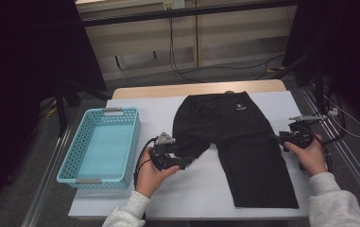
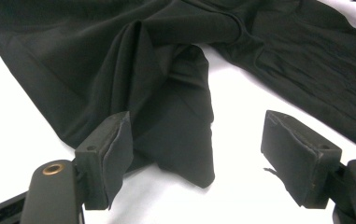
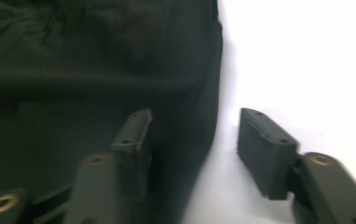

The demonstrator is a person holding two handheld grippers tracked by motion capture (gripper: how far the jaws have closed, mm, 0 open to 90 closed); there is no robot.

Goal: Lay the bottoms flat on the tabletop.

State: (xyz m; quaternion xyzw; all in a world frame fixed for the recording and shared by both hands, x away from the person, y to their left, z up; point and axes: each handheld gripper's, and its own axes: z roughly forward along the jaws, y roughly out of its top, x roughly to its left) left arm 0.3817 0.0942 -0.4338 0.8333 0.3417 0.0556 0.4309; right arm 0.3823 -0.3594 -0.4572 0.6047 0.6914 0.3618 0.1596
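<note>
From the high view, black trousers [image 1: 234, 142] lie spread on the white table sheet [image 1: 192, 189], with a teal basket [image 1: 103, 146] off at nine o'clock. The left gripper [image 1: 182, 163] sits at the crumpled left leg and the right gripper [image 1: 276, 137] at the garment's three o'clock edge. I'd judge this is the folding stage, both hands lining up a pinch.

In the left gripper view, the jaws gape, the bunched leg cloth [image 2: 166, 121] lying between them towards eleven o'clock, one pad brushing it, nothing clamped.

In the right gripper view, blurred, the jaws stand apart astride the trouser edge [image 3: 208, 116]. Next, each must close on cloth.
</note>
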